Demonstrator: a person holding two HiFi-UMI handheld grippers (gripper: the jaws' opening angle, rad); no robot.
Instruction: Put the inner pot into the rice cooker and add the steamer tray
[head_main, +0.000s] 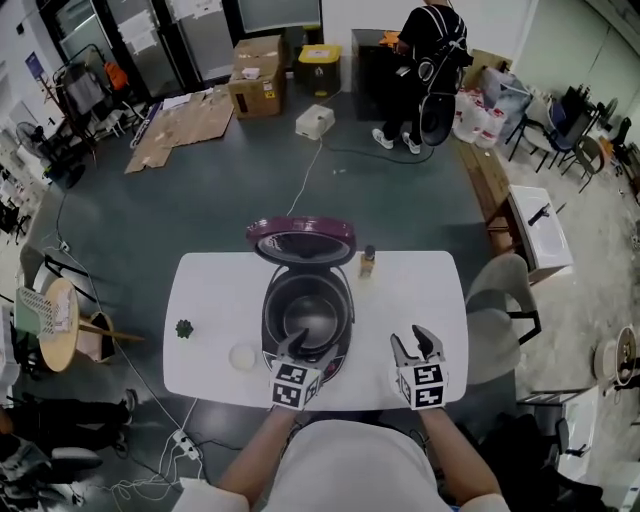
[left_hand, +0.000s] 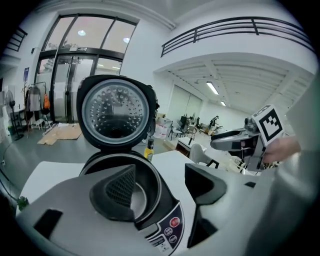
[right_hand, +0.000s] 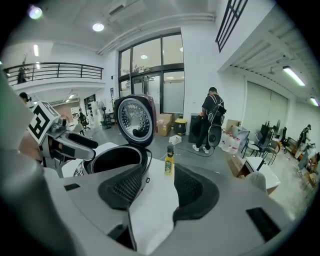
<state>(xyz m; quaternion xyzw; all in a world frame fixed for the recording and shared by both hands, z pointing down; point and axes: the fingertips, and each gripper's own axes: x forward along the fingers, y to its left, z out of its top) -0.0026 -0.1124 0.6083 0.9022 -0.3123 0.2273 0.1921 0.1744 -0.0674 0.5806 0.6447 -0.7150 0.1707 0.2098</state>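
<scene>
Head view shows the rice cooker (head_main: 268, 312) open on the white table (head_main: 210, 300), and the shiny inner pot (head_main: 305, 322) seems to sit already inside it. The left gripper (head_main: 303, 350) hovers at the cooker's front edge and the right gripper (head_main: 414, 345) over the table beside it. Both have their jaws wide apart and hold nothing. A white round thing (head_main: 243, 356) lies just left of the cooker; I cannot tell if it is the steamer tray. If it is, I judge it light, stiff and a little slippery, so best taken by its rim.
</scene>
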